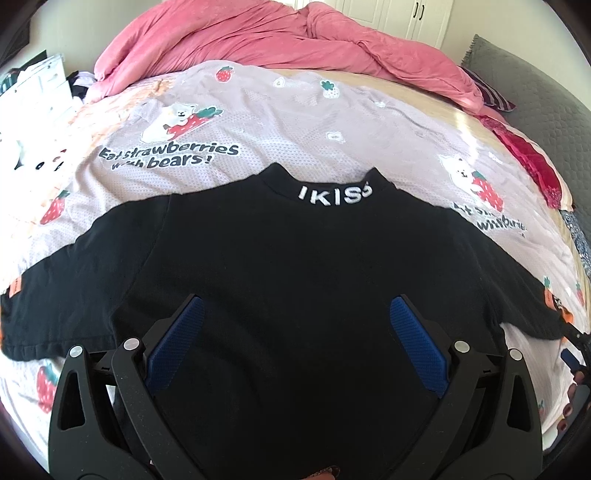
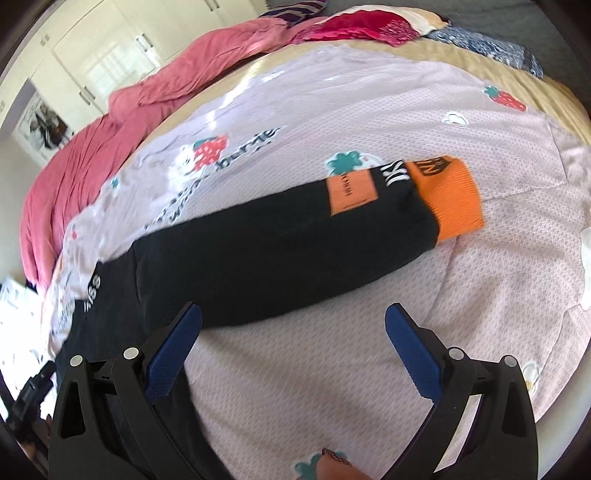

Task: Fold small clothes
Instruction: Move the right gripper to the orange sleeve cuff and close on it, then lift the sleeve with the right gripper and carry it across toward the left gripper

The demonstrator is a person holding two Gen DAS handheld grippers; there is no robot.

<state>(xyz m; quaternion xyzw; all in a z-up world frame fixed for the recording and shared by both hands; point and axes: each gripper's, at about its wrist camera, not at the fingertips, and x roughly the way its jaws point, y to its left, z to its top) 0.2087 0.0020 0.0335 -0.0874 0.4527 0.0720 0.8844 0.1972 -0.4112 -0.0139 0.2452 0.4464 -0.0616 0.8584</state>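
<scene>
A small black sweatshirt (image 1: 288,258) lies flat on the bed with its collar, lettered in white (image 1: 334,194), pointing away and both sleeves spread out. My left gripper (image 1: 295,314) hovers open over the middle of its body, nothing between the blue pads. In the right wrist view the right sleeve (image 2: 280,251) stretches out to an orange cuff (image 2: 448,199) with an orange patch (image 2: 351,194) beside it. My right gripper (image 2: 293,321) stands open just below that sleeve near the armpit, over bare sheet, holding nothing.
The bed carries a pale sheet (image 1: 280,122) printed with strawberries and bears. A bunched pink duvet (image 1: 280,37) lies along the far side. Red and blue patterned cloths (image 2: 369,24) sit at the bed's far corner. A grey headboard (image 1: 539,103) rises at the right.
</scene>
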